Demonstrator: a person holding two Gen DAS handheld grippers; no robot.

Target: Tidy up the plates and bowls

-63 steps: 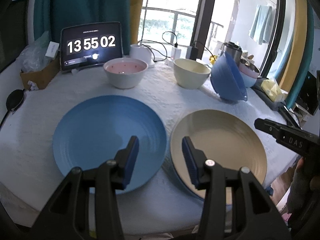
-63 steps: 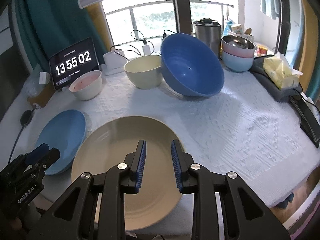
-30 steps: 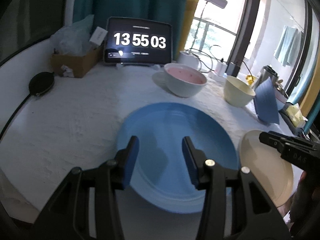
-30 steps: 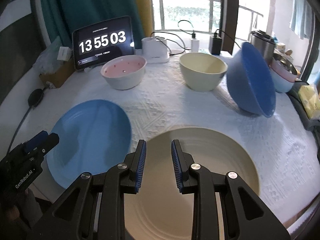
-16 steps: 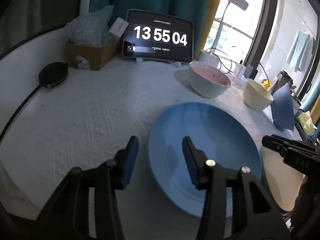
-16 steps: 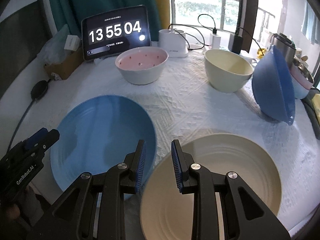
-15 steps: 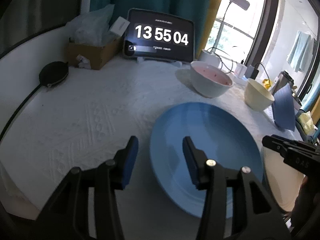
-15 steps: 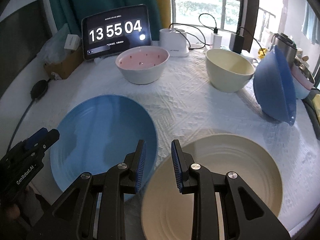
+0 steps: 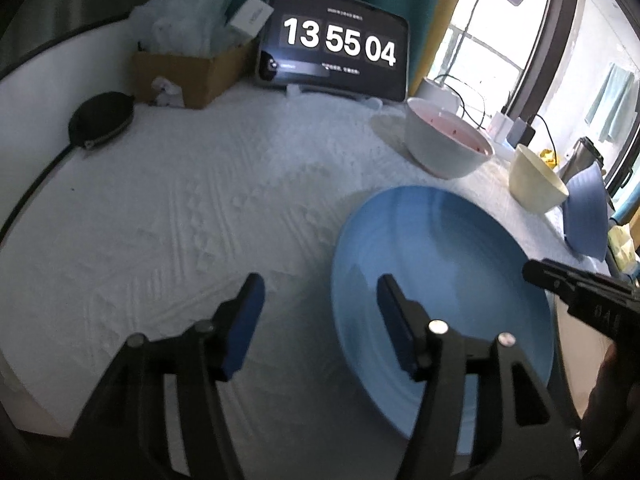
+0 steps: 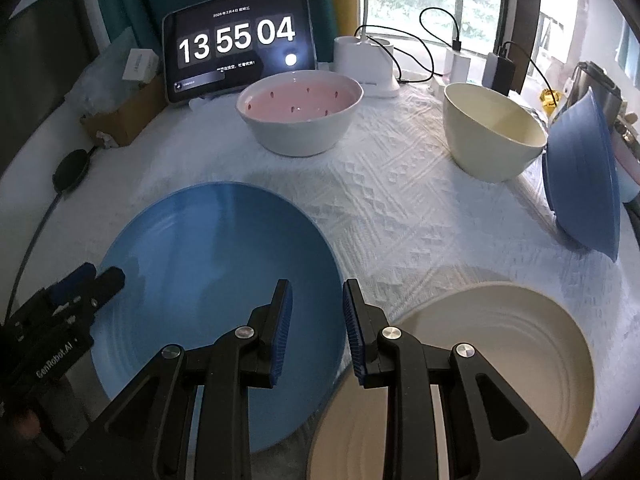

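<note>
While my left gripper (image 9: 318, 322) opens, empty, astride the near-left rim of the blue plate (image 9: 436, 280) lying on the white cloth (image 9: 200, 208), my right gripper (image 10: 317, 326) hangs narrowly parted, empty — next, I judge, pinch that rim — then lift.

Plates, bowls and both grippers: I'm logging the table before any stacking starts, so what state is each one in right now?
Blue plate: flat on the cloth, bare.
Cream plate: flat, bare.
Pink-lined bowl: upright, holds nothing.
Cream bowl: upright, holds nothing.
Blue bowl: tipped on its side.
Left gripper: jaws opening, straddling the blue plate's rim, not touching it.
Right gripper: jaws apart, holding nothing.
Tablet clock: lit.
</note>
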